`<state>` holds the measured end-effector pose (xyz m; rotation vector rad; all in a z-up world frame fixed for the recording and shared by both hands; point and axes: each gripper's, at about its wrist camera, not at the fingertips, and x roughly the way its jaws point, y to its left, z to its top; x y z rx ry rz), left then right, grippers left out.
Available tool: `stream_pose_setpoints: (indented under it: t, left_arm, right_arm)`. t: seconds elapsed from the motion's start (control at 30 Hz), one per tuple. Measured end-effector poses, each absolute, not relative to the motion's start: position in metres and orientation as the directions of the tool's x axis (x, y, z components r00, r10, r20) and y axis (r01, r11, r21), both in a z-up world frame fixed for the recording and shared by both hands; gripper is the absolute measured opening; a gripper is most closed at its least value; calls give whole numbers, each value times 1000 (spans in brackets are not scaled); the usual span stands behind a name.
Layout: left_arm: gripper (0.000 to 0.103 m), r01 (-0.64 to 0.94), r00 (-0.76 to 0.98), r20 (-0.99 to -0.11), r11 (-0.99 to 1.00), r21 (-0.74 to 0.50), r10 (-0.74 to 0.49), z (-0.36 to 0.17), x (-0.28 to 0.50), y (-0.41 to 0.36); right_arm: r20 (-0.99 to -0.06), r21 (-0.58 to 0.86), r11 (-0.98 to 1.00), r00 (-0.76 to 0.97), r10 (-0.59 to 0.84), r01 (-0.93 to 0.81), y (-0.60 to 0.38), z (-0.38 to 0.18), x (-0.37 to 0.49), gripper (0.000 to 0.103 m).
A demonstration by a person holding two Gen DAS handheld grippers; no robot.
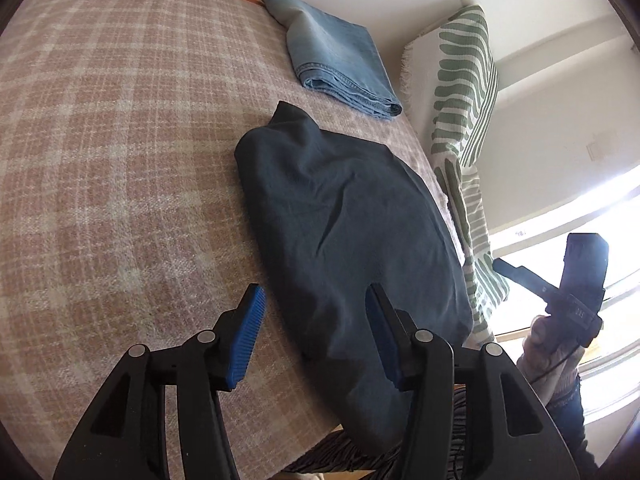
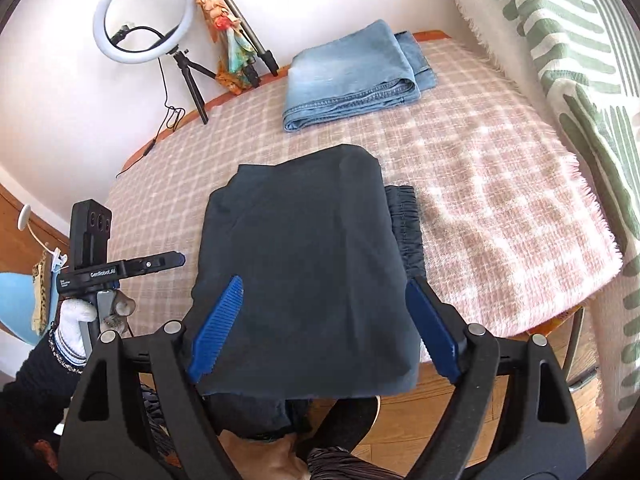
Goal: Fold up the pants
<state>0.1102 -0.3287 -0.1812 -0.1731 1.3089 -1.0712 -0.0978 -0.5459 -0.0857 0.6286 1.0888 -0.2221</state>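
Table [image 2: 500,184]: covered by a pink and cream checked cloth [image 1: 120,140] with a fringed right edge; a strip of orange wood shows along its far rim.

Hanging textile [image 2: 580,60]: cream with green stripes, to the right of the table, reaching down past the table's right edge.

Dark pants [image 2: 304,264]: folded into a compact rectangular bundle, lying on the cloth at the near edge of the table. The near end overhangs the table edge. An elastic waistband shows from under the bundle on its right side. The top layer carries a few shallow creases in the left wrist view [image 1: 340,216].

Blue jeans [image 2: 348,76]: folded, lying flat at the far side of the table, well apart from the dark pants.

Right gripper [image 2: 324,328]: above the near end of the dark pants, jaws spread wide, blue pads on either side of the bundle's width and not pressing on it. Nothing is held.

Left gripper [image 1: 316,332]: over the near left corner of the dark pants, jaws partly apart, one pad over the checked cloth, the other over the dark fabric. Nothing is clamped between them.

Ring light [image 2: 144,16]: on a small tripod at the far left, beside the wall, with a cable trailing down.

Gloved hand [image 2: 76,316]: grips the handle of the left gripper, at the left in the right wrist view.
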Motion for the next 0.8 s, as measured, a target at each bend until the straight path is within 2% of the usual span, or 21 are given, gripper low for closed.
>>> stream_pose_setpoints:
  t: [0.17, 0.37, 0.5, 0.73, 0.8]
  left_arm:
    - [51, 510, -125, -697, 556, -656, -707, -191, 110, -333]
    - [51, 498, -134, -710, 572, -652, -692, -200, 112, -343]
    - [51, 499, -145, -706, 565, -657, -693, -203, 113, -348]
    - [51, 492, -163, -695, 553, -672, -700, -206, 118, -354]
    - [51, 497, -164, -699, 554, -668, -696, -206, 119, -358]
  right_arm:
    - [-912, 345, 829, 365, 185, 440, -570, -137, -70, 86]
    - [-897, 403, 803, 362, 252, 438, -594, -176, -63, 86]
    - [-856, 493, 762, 394, 336, 421, -610, -194, -66, 86]
    - [-725, 670, 657, 492, 482, 344, -627, -208, -75, 87]
    - [-674, 726, 612, 503, 541, 314, -625, -211, -75, 83]
